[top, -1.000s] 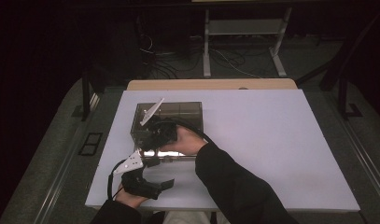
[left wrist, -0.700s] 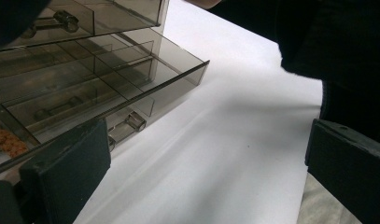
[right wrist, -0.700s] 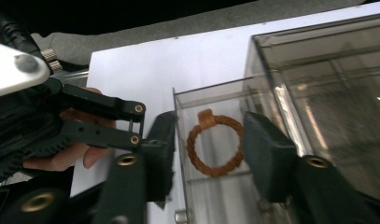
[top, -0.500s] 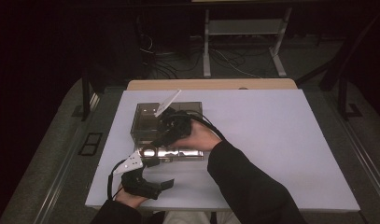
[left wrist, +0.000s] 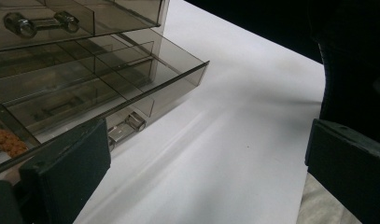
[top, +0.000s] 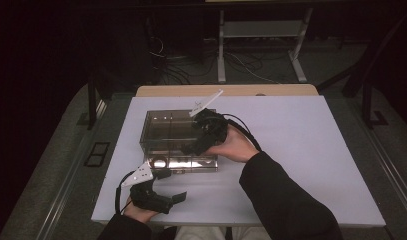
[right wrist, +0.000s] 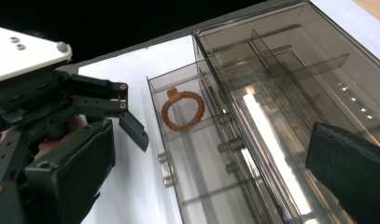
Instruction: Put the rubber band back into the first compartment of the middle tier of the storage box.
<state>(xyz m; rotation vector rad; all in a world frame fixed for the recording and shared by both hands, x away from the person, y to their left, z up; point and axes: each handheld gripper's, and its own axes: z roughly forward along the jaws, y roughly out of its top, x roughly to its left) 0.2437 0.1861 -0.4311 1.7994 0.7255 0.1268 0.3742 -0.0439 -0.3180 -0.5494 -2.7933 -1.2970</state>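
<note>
A smoky clear drawer box (top: pixel 166 131) stands on the white table, its lowest drawer (top: pixel 183 163) pulled out toward me. In that drawer (right wrist: pixel 197 154) lies an orange-brown beaded ring (right wrist: pixel 183 110); one edge of the ring (left wrist: pixel 5 141) is also in the left gripper view. My right gripper (top: pixel 192 148) hovers over the box's right part, pointing down-left. Its jaws (right wrist: pixel 211 179) have just been opening and stand wide with nothing between them. My left gripper (top: pixel 173 186) rests at the table's front, open and empty (left wrist: pixel 206 179), just in front of the drawer (left wrist: pixel 108 93).
The white table top (top: pixel 301 150) stretches right of the box. Behind it a wooden strip (top: pixel 231 90) runs along the far edge, and a metal stand (top: pixel 261 35) and cables lie on the dark floor beyond. The left gripper (right wrist: pixel 127 114) is beside the drawer's front.
My right hand has moved from over the open drawer's left part to the right and up, over the box. The left gripper has stayed put.
</note>
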